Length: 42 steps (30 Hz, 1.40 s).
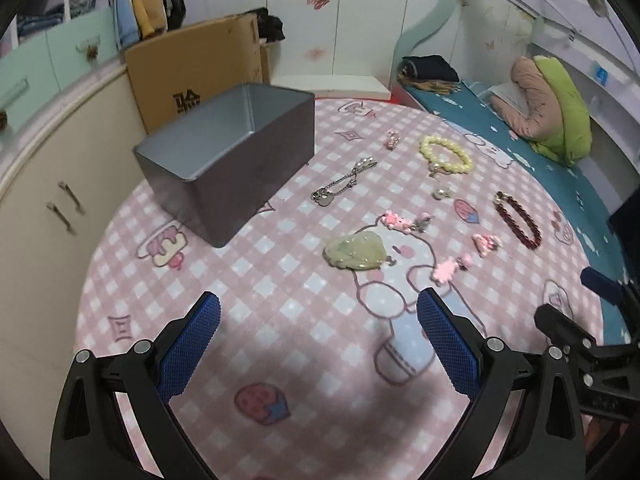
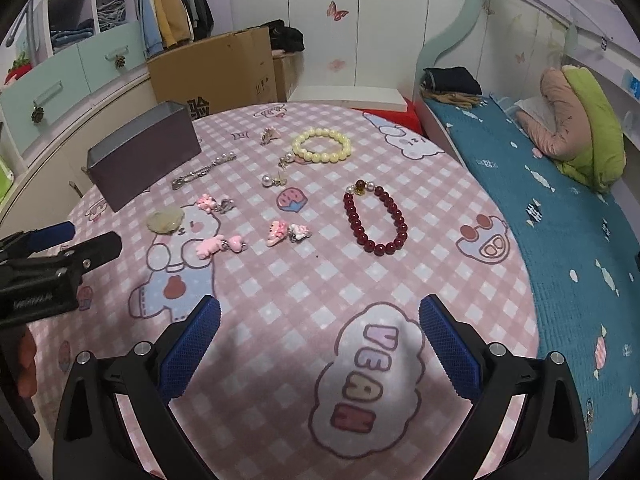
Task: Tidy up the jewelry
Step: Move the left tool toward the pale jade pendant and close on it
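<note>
Both tongs, left [image 1: 318,344] and right [image 2: 320,346], are held apart, empty; the red bracelet [image 2: 375,220] should be gripped by its beads and carried to the box [image 1: 236,152].

Dim indoor light, soft shadows below; fisheye-warped edges, perhaps slightly blurred.

white butterfly-stickered wardrobe [image 2: 332,20], cardboard box [image 2: 224,68], teal bed [image 2: 540,200] beside pink checked table [image 2: 320,280].
</note>
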### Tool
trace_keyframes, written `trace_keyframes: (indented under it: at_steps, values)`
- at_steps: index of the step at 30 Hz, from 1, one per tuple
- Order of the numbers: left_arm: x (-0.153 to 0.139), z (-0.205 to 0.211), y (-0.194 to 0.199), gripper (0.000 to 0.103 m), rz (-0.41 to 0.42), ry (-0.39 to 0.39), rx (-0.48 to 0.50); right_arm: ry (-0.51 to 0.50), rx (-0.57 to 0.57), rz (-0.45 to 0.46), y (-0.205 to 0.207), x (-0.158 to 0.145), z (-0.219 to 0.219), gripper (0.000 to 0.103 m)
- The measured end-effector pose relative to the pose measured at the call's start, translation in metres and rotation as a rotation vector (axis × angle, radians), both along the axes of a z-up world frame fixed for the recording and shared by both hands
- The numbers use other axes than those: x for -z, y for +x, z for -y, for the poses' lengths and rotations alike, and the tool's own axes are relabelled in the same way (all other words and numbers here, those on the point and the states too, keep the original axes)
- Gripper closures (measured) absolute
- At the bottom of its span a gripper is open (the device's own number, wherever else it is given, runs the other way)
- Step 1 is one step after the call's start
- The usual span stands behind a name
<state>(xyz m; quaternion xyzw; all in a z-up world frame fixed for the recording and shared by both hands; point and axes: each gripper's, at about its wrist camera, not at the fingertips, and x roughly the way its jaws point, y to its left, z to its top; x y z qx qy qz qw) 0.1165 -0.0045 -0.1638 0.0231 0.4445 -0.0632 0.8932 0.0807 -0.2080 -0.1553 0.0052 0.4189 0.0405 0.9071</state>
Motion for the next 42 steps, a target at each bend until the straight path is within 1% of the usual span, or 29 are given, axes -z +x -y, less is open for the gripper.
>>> trace_keyframes:
  at_steps: [6,11,12,13,14,15,16,17,18,19,23,24,25,27,28,31,34,38,41,42]
  values:
    - [0.016,0.015,0.023,0.008,-0.028,0.056,0.037,0.001,0.000,-0.022,0.015,0.008,0.005,0.006]
    - [0.023,0.022,0.037,0.008,-0.018,0.103,0.024,0.002,0.012,-0.029,0.020,0.011,0.011,0.006]
    - [0.024,0.022,0.039,0.012,-0.010,0.111,0.022,-0.001,0.014,-0.029,0.021,0.011,0.012,0.006]
    - [0.024,0.023,0.041,0.027,-0.008,0.117,0.023,-0.001,0.015,-0.028,0.022,0.011,0.013,0.006]
    - [0.026,0.024,0.042,0.035,-0.020,0.114,0.039,-0.002,0.017,-0.027,0.022,0.011,0.013,0.006]
    - [0.028,0.025,0.044,0.046,-0.040,0.094,0.052,-0.001,0.020,-0.025,0.023,0.010,0.014,0.006]
    - [0.028,0.023,0.044,0.050,-0.038,0.072,0.048,0.000,0.021,-0.026,0.024,0.010,0.014,0.006]
    - [0.028,0.022,0.045,0.051,-0.040,0.066,0.050,0.001,0.022,-0.026,0.025,0.010,0.015,0.006]
    - [0.028,0.023,0.045,0.057,-0.036,0.067,0.058,0.000,0.024,-0.025,0.026,0.010,0.015,0.006]
    - [0.028,0.023,0.044,0.060,-0.033,0.070,0.065,-0.002,0.028,-0.025,0.027,0.011,0.015,0.006]
    - [0.027,0.023,0.039,0.062,-0.024,0.073,0.080,0.023,0.022,-0.020,0.029,0.010,0.012,0.006]
    - [0.026,0.021,0.038,0.065,-0.024,0.067,0.080,0.026,0.017,-0.017,0.029,0.009,0.011,0.006]
    - [0.024,0.018,0.036,0.083,-0.023,0.052,0.077,0.033,0.007,-0.017,0.029,0.008,0.008,0.006]
    - [0.020,0.013,0.033,0.089,-0.023,0.011,0.079,0.055,-0.016,-0.013,0.029,0.005,0.002,0.006]
    - [0.018,0.010,0.031,0.089,-0.020,0.003,0.079,0.061,-0.026,-0.012,0.030,0.005,-0.003,0.006]
    - [0.017,0.006,0.028,0.089,-0.009,0.018,0.073,0.058,-0.049,-0.001,0.031,0.002,-0.018,0.006]
    - [0.019,-0.003,0.026,0.089,-0.041,-0.041,0.076,0.054,-0.067,0.000,0.035,0.004,-0.030,0.006]
    - [0.017,-0.009,0.024,0.088,-0.038,-0.071,0.079,0.031,-0.033,0.002,0.044,0.008,-0.032,0.007]
    - [0.017,-0.010,0.028,0.086,-0.055,-0.088,0.082,0.051,0.001,-0.009,0.049,0.011,-0.023,0.010]
    - [0.017,-0.009,0.029,0.077,-0.055,-0.087,0.082,0.059,0.007,-0.013,0.050,0.011,-0.021,0.010]
